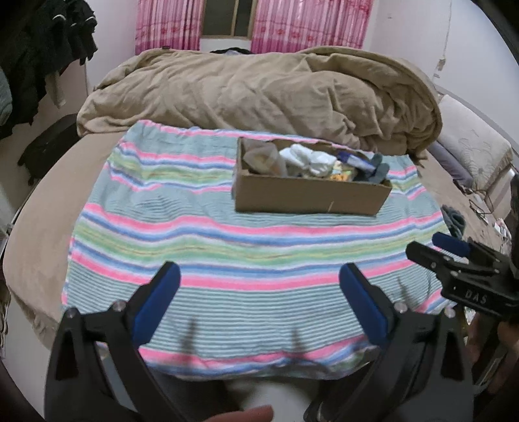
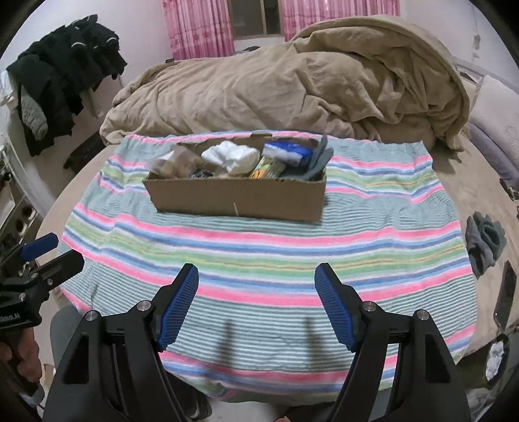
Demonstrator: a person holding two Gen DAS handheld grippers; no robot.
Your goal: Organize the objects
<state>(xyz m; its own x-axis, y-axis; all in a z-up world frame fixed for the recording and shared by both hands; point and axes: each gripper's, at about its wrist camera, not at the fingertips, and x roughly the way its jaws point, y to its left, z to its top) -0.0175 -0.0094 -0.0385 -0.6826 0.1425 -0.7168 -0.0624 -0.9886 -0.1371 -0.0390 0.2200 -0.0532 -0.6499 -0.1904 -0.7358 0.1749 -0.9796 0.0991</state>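
Note:
A cardboard box [image 1: 305,196] [image 2: 236,198] stands on a striped towel [image 1: 181,233] [image 2: 259,246] spread on the bed. It holds several items: white socks [image 1: 308,159] [image 2: 233,155], a blue and white item [image 2: 285,151], grey gloves [image 2: 319,160] and a clear bag [image 2: 172,162]. My left gripper [image 1: 259,276] is open and empty above the towel's near edge. My right gripper [image 2: 256,276] is open and empty there too. Each also shows in the other's view, the right [image 1: 431,246] and the left [image 2: 55,250].
A crumpled tan duvet [image 1: 259,91] [image 2: 292,81] fills the far half of the bed. A grey glove [image 2: 485,242] and a phone [image 2: 504,298] lie right of the towel. Dark clothes [image 2: 65,71] hang at the left. Pink curtains [image 1: 168,26] frame a window.

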